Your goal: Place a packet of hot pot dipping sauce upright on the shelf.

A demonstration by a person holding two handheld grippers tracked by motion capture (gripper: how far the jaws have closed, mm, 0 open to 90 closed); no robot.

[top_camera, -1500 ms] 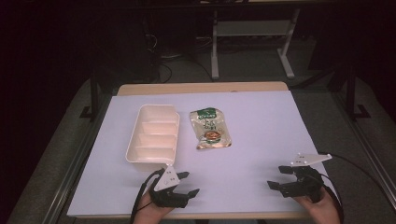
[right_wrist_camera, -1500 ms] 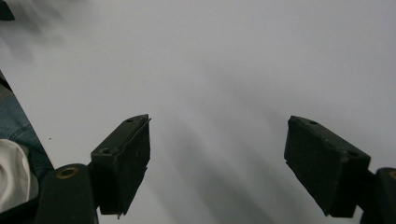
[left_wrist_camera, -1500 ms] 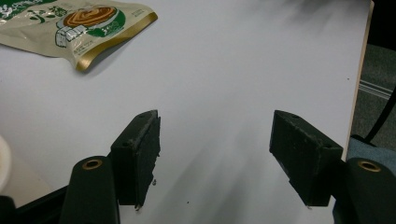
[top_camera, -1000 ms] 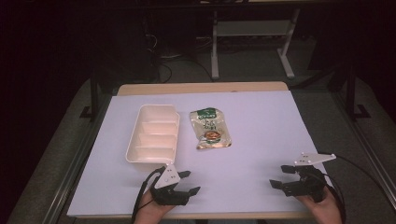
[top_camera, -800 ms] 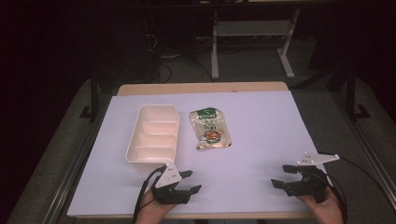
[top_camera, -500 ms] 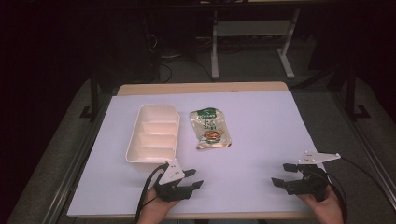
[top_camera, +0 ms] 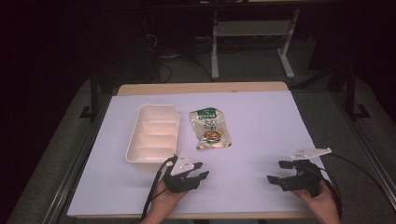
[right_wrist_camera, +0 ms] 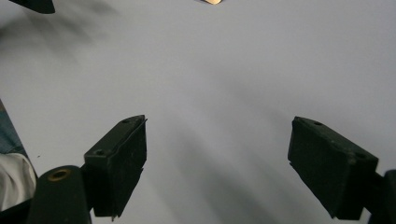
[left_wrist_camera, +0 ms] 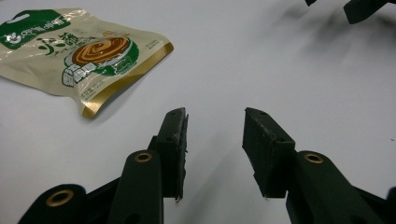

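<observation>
So both grippers are sitting low at the bottom of the high view, and the main thing going on is that the left gripper [top_camera: 196, 170] is creeping forward. Compared with a second or so back, it's nudging up and a touch to the right, toward the snack pouch [top_camera: 210, 128], which is lying flat in the middle of the frame on the pale surface [top_camera: 261, 126]. The right gripper [top_camera: 280, 171] is drifting slightly right, staying well apart from everything at the lower right.

Nothing on the surface is moving: the pouch is lying just beside the white divided tray [top_camera: 154, 133], to the tray's right, same as before. The tray's compartments are looking empty.

In the left gripper view the jaws are standing spread, with a clear gap between them, and the pouch [left_wrist_camera: 79, 53] is sitting at the upper left of that frame, near but not touched. In the right gripper view the jaws are spread even wider, over bare surface.

My guess is the left one is lining up for the pouch's near corner, probably to put it in the tray. It's a flat, slippery bag, so pinching an edge might be fiddly.
</observation>
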